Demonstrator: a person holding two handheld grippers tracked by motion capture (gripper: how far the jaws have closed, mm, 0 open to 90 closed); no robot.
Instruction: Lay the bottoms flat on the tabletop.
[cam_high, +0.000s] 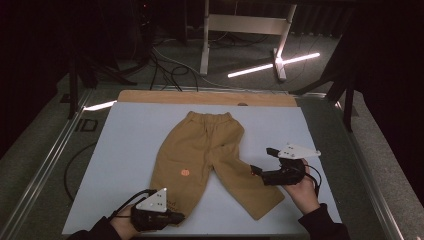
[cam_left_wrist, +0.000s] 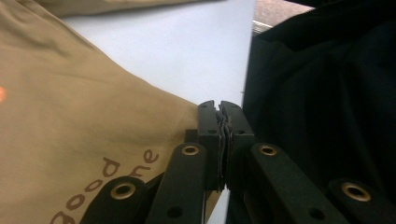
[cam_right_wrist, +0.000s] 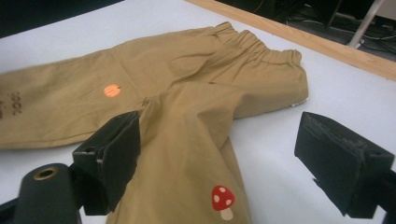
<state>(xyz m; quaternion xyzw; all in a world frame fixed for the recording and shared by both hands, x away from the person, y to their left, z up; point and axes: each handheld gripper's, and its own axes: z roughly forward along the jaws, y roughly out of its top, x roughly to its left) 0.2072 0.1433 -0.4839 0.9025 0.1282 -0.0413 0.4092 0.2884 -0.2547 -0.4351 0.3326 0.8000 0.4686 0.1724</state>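
We see the tan trousers (cam_high: 210, 160) flat mid-table, waistband far, legs running near. Our left gripper (cam_high: 176, 217) pinches the left leg's hem; our right gripper (cam_high: 261, 161) gapes wide over the right leg.

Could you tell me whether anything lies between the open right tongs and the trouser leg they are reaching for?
Nothing visible does. The right tongs stand open straddling the near leg of the tan trousers, with bare fabric between them. The left tongs are shut at the other leg's hem.
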